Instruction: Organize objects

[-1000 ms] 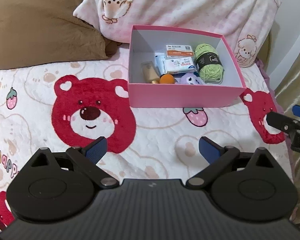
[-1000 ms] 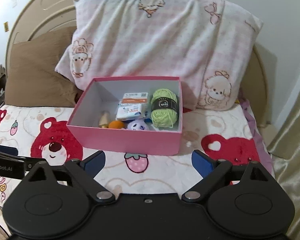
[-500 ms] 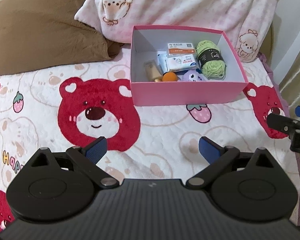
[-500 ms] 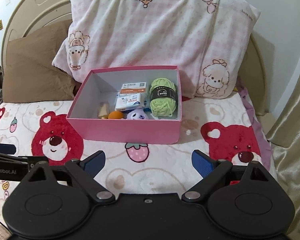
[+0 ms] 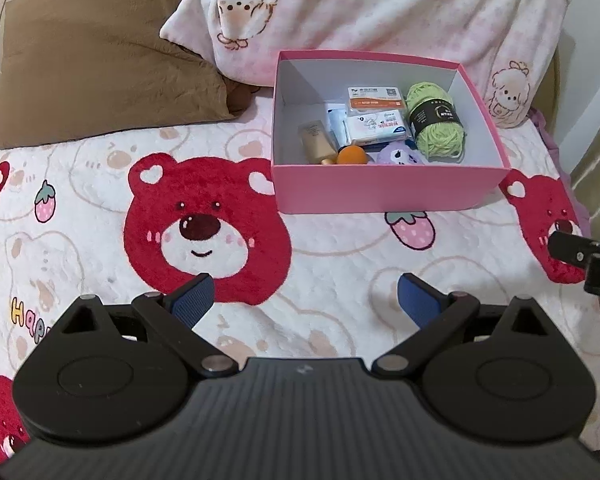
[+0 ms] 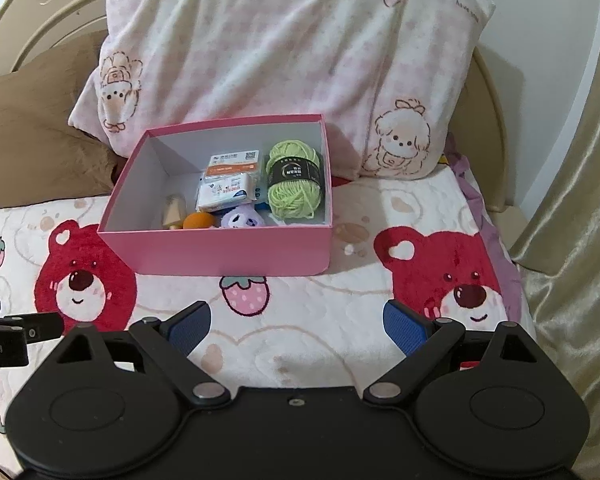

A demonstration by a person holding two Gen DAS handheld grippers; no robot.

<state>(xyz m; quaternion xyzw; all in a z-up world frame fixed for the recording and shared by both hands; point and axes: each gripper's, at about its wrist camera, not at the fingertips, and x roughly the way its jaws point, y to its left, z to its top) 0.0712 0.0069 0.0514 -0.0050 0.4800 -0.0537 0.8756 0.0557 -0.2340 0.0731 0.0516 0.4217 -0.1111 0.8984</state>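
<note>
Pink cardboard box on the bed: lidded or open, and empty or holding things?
Open and partly filled. The pink cardboard box has no lid on it; a green yarn skein and white tissue packs lie inside.

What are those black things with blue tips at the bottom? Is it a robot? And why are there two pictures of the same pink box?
It is no robot. A person holds two grabbing tools, one in each hand, and each tool carries a camera looking out along its two fingers. So there are two pictures: one from the left gripper, one from the right gripper. The blue tips are soft pads. Both grippers are open and hold nothing.

They look at a bed with a bear blanket and two pillows. On the blanket stands a pink box. Inside it lie green yarn, small white packets, a tan bottle, an orange ball and a purple toy.
</note>
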